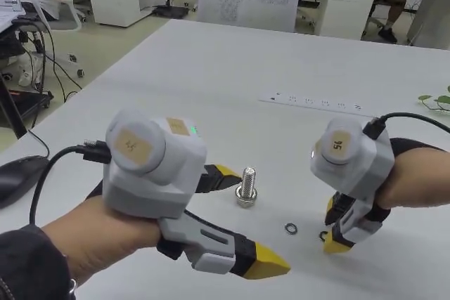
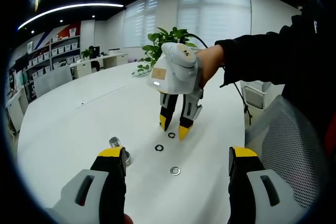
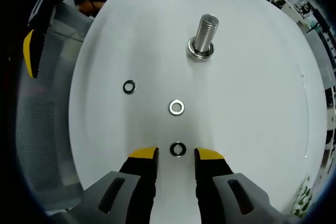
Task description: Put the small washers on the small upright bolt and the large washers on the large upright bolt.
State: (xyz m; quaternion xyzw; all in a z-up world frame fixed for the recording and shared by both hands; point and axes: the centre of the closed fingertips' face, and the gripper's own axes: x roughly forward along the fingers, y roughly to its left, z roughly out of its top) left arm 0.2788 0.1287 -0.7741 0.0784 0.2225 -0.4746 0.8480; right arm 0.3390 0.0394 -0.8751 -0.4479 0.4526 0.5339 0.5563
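Three loose washers lie on the white tabletop (image 3: 252, 103): silver washer (image 3: 177, 107), near dark washer (image 3: 178, 149), far dark washer (image 3: 129, 86). One upright bolt (image 3: 203, 34) stands beyond them. Right hand-held gripper (image 3: 176, 153), jaws narrowly parted, brackets the near dark washer, unpinched. Left hand-held gripper (image 2: 177, 153) is spread wide, holding nothing.

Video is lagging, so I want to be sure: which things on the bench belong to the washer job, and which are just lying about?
Job, as the right gripper view shows them:
upright bolt
silver washer
nearer dark washer
farther dark washer

Lying about:
power strip
mouse
plant
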